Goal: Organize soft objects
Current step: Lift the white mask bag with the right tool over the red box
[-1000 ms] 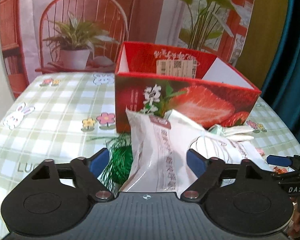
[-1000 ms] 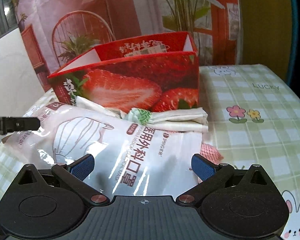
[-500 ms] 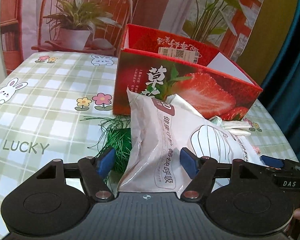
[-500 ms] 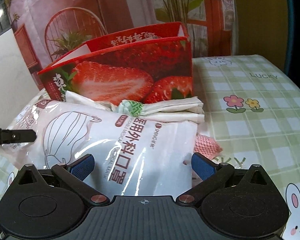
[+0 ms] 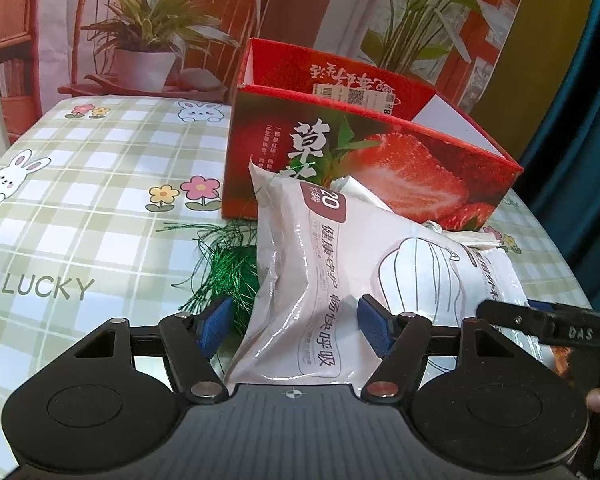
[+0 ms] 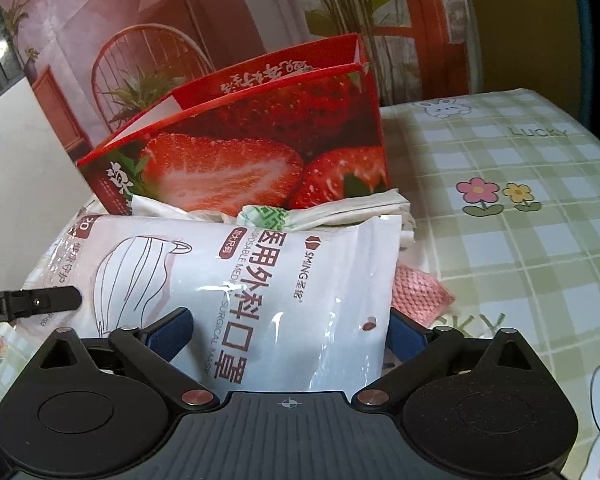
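Across the lower middle of both wrist views, the mask packet (image 5: 320,280) lay on the checked tablecloth (image 5: 80,220), in front of the red strawberry box (image 5: 380,168). At lower left in the left wrist view, green tinsel (image 5: 228,268) sat just beside my left gripper (image 5: 294,322), whose jaws were closing round the packet's near end, the pads not yet pressing. I judged a strand might get pinched along with the slick film, or the film slip free. Further right, my right gripper (image 6: 288,334) was closing too, still wide, around the packet's other end; a pink cloth (image 6: 418,292) peeked out beside its right pad and could snag. Uneven pulls might crumple the packet against the box.
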`<move>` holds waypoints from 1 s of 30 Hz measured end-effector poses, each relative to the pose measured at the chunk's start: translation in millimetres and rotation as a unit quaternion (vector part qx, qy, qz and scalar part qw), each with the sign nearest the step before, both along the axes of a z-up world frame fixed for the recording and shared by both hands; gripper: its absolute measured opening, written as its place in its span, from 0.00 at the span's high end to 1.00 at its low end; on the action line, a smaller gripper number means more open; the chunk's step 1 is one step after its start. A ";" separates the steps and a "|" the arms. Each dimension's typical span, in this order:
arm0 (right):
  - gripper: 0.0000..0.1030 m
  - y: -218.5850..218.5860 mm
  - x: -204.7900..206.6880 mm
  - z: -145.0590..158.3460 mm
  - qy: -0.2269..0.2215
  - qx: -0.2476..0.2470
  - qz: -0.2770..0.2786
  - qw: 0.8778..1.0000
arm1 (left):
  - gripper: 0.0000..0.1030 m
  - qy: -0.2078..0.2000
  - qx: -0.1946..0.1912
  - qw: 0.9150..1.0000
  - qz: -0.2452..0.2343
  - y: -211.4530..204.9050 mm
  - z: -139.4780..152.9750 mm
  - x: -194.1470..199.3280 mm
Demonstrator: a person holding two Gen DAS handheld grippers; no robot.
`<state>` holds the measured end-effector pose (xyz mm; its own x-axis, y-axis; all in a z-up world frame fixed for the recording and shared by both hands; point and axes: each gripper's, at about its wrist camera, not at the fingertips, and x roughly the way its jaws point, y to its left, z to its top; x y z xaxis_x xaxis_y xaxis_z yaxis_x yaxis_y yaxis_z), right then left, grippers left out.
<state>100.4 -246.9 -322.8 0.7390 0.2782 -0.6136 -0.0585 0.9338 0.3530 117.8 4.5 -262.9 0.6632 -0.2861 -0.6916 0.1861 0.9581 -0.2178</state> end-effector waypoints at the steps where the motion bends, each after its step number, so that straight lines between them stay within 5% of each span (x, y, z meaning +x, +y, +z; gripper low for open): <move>1: 0.06 -1.5 3.0 -0.3 0.003 0.005 0.004 1.000 | 0.33 0.002 -0.002 1.000 -0.001 0.5 -0.6 -0.1; 11: 0.20 -2.8 21.3 4.1 0.013 0.028 0.051 0.998 | 0.38 0.007 -0.014 1.000 -0.011 0.4 -2.6 -0.6; 22: 0.20 0.5 28.3 -1.3 0.031 0.037 0.061 0.997 | 0.38 0.008 -0.019 1.000 -0.018 2.4 -0.8 -0.5; 30: 0.22 2.3 27.4 -3.0 0.026 0.027 0.069 0.997 | 0.37 0.017 -0.061 0.998 -0.007 15.9 8.5 16.9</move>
